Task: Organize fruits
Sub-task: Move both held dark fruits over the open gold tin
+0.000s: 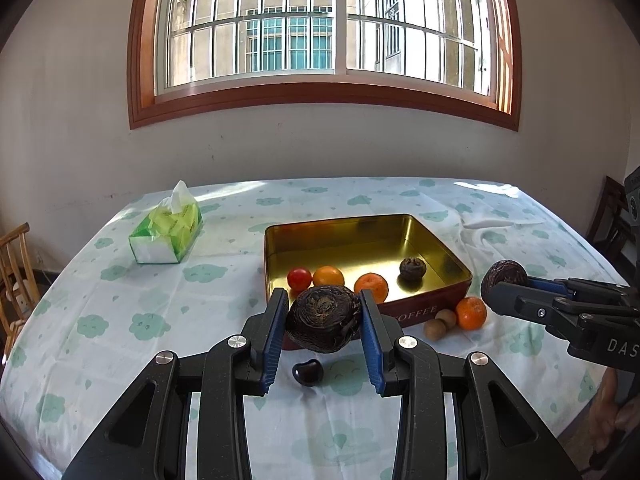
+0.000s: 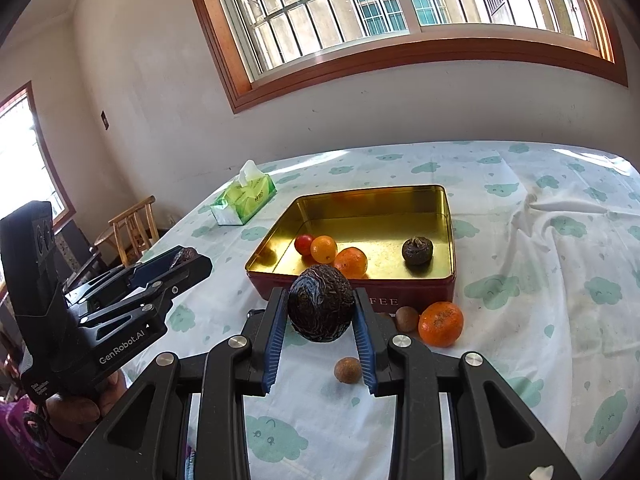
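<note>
My left gripper [image 1: 323,296] is shut on a dark wrinkled fruit [image 1: 322,318], held above the tablecloth just in front of the coffee tin [image 1: 340,222]. My right gripper [image 2: 319,294] is shut on a second dark wrinkled fruit [image 2: 322,308], also short of the tin's [image 2: 372,192] near wall. Each gripper shows in the other's view: the right gripper [image 1: 502,286] at the right edge, the left gripper [image 2: 188,261] at the left. Inside the tin lie a small red tomato [image 1: 299,278], two oranges [image 1: 328,276] [image 1: 371,287] and a dark fruit [image 1: 412,269].
On the cloth by the tin's front corner sit a mandarin [image 2: 440,324] and two small brown fruits [image 2: 407,318] [image 2: 348,370]. A dark glossy nut [image 1: 308,372] lies under my left gripper. A green tissue pack [image 1: 166,232] stands at the far left. Wooden chairs [image 2: 132,224] flank the table.
</note>
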The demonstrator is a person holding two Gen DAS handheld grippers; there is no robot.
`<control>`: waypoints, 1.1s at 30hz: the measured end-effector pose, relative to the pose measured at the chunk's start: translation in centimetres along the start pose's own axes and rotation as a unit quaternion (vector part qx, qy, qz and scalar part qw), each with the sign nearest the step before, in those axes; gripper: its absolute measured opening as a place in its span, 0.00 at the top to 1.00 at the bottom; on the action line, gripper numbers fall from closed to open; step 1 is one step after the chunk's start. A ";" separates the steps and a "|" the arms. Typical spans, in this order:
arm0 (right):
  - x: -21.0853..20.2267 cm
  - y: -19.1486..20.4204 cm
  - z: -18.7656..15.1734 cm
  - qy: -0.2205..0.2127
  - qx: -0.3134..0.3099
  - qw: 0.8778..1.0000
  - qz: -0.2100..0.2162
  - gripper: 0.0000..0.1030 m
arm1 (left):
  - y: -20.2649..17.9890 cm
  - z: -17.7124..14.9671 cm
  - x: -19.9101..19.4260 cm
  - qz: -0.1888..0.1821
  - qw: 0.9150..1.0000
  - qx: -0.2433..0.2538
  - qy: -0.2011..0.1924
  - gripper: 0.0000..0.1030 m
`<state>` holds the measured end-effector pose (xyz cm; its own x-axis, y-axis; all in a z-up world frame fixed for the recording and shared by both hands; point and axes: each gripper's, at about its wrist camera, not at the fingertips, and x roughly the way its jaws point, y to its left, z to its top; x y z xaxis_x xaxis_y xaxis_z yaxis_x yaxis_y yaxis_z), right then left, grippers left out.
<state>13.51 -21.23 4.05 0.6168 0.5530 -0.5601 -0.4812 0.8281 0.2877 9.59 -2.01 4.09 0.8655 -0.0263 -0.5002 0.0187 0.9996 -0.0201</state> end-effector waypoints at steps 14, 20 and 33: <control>3.2 -3.1 2.0 -0.002 0.017 1.000 -0.013 0.71 | 0.3 2.0 3.1 0.006 1.000 -0.001 -0.005 0.65; 4.5 -4.1 3.0 -0.002 0.023 1.000 -0.016 0.71 | 0.6 2.7 4.6 0.009 1.000 -0.003 -0.004 0.65; 7.0 -4.9 4.9 0.003 0.022 1.000 -0.017 0.71 | 0.7 3.7 8.0 0.007 1.000 -0.001 0.006 0.65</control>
<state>23.25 -21.00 2.53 0.6292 0.5232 -0.5748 -0.4316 0.8502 0.3015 18.42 -1.50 3.27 0.8593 -0.0127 -0.5113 0.0063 0.9999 -0.0143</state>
